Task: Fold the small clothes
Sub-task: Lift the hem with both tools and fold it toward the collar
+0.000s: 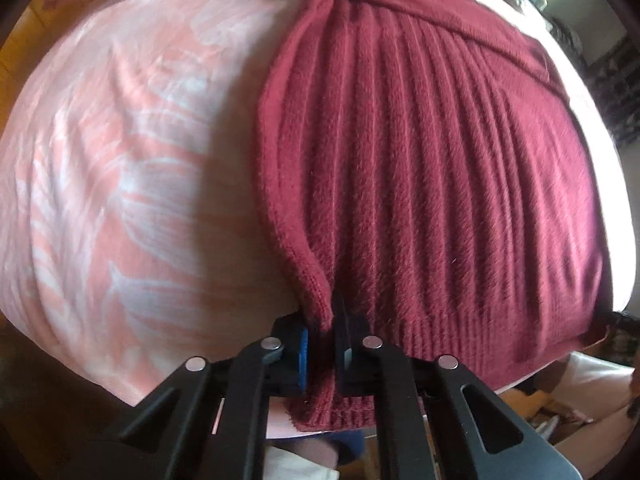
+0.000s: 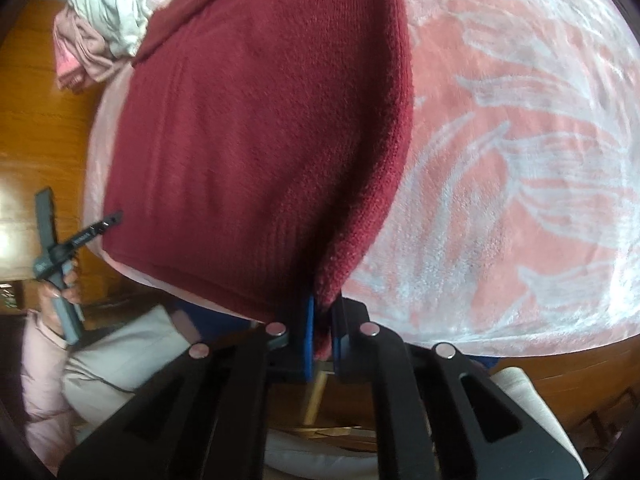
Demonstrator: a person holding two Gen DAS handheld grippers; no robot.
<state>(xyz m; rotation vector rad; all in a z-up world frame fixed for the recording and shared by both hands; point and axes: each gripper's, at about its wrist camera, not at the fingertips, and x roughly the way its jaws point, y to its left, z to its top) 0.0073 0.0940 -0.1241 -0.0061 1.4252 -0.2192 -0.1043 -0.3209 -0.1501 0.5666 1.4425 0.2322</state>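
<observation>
The left hand-held gripper pinched the near left hem corner of the maroon knit sweater, and the right hand-held gripper pinched its opposite hem corner. The sweater lay spread on a pink floral cloth over the bench, and looked soft, limp and stretchy, so corners seemed the best holds. A clothes pile sat near its far end, clear of the fold.

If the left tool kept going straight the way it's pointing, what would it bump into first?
The left tool is already shut on the near corner of the dark red sweater. Going straight on, it would likely press that sweater into the pink patterned blanket underneath, though depth is hard to judge.
</observation>
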